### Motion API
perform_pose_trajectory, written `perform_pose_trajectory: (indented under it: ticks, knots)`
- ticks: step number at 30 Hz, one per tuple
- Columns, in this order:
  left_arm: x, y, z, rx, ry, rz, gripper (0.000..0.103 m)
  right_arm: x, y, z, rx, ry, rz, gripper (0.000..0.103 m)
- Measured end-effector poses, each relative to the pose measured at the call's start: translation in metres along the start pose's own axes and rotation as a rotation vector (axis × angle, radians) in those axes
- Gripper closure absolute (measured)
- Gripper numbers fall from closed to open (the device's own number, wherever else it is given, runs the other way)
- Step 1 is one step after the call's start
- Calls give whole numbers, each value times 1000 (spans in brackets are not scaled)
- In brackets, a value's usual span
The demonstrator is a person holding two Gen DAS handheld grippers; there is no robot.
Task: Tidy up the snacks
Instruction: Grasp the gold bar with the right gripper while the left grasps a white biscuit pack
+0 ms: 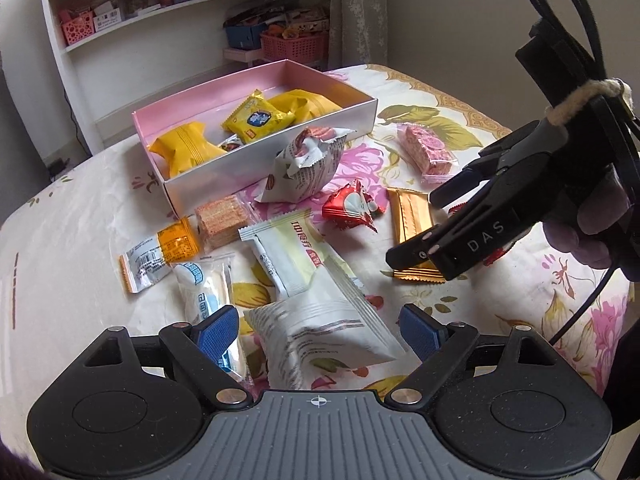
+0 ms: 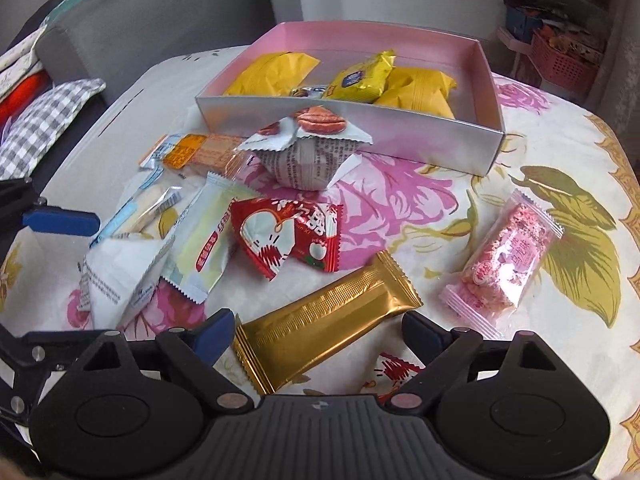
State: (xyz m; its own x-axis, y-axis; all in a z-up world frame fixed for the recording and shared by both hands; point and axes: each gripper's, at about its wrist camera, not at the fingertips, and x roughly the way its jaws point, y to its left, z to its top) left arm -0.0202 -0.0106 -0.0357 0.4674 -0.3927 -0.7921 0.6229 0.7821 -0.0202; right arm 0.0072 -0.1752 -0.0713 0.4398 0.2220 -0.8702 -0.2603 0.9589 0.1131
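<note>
Snacks lie scattered over the flowered tablecloth (image 2: 560, 140), with the pink box (image 1: 192, 188) at about twelve o'clock in both views and only partly filled: three yellow packets (image 1: 256, 118) and a small dark one sit inside. Sorting looks to be midway, since most wrappers are outside the box.

Both tools stand wide open and hold nothing. The left gripper (image 1: 318, 332) straddles the white pouch (image 1: 320, 332), its blue pads on either side but apart from the film. The right gripper (image 2: 318, 336) does the same over the gold bar (image 2: 324, 316), which lies aslant, its far end toward two o'clock. Whether either tool's pads already brush the wrapper is hard to judge from this close, warped view.

Around them: a red packet (image 2: 288, 236) at eleven o'clock of the gold bar, a pink wafer pack (image 2: 504, 264) at two o'clock, and a crumpled white wrapper (image 2: 308, 156) just before the box wall.

Next, I judge, each tool must close gently on its packet, lift clear of its neighbours, and carry it over the box rim before letting go. Slippery film may slide out of a shallow pinch.
</note>
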Motion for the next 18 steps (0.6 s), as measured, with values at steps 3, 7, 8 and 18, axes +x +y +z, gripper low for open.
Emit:
perform_pose_trajectory:
  ticks: [3,7,8,18]
  knots:
    - [10,-2,-1,-9,33,9,14,3,-3,2,61,-10,-21,19]
    - [20,-5,-3,-46,61,29,14,6,3,3,58,-14,-73,20]
    - [22,-5,-4,-59,66,29,14,7,6,3,38,-8,-89,21]
    - [26,-1,-5,-149,81,23,17,-3,6,-1,-39,44,-101,39]
